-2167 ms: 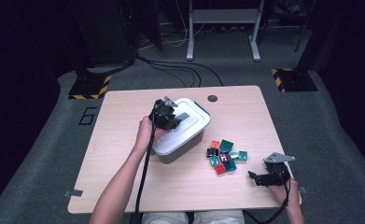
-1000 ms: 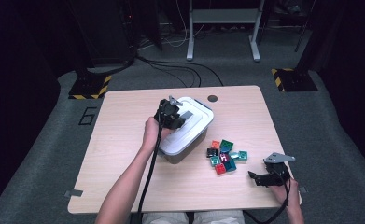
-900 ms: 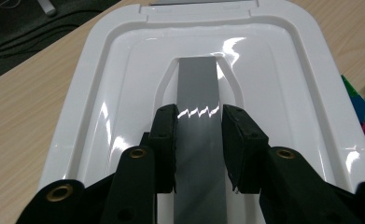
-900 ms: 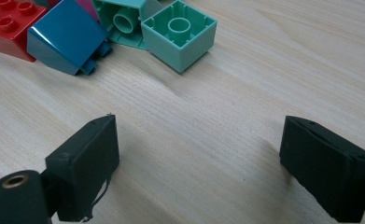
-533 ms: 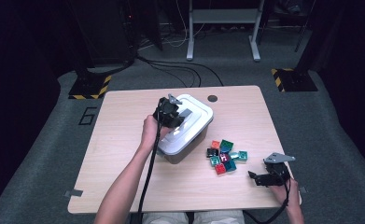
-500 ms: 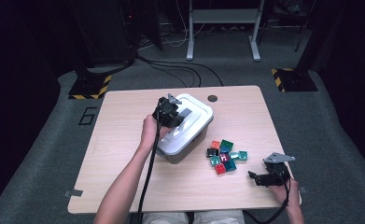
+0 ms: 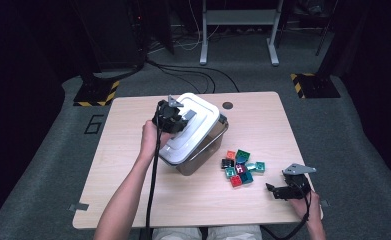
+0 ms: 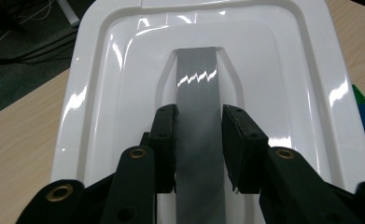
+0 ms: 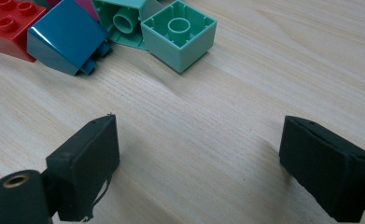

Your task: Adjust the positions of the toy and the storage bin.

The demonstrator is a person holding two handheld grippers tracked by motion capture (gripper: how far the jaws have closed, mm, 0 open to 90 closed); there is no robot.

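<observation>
Left hand-held gripper (image 8: 199,149) clamped on lid handle (image 8: 197,93), box (image 7: 203,150) apparently tilted.

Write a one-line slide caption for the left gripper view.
Left gripper clamped on the grey handle of a glossy white lid, wooden table beside it.

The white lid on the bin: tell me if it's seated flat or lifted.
Lifted on one side. The white lid tilts above the bin, a gap showing under its right edge, with the left gripper shut on its grey handle.
</observation>
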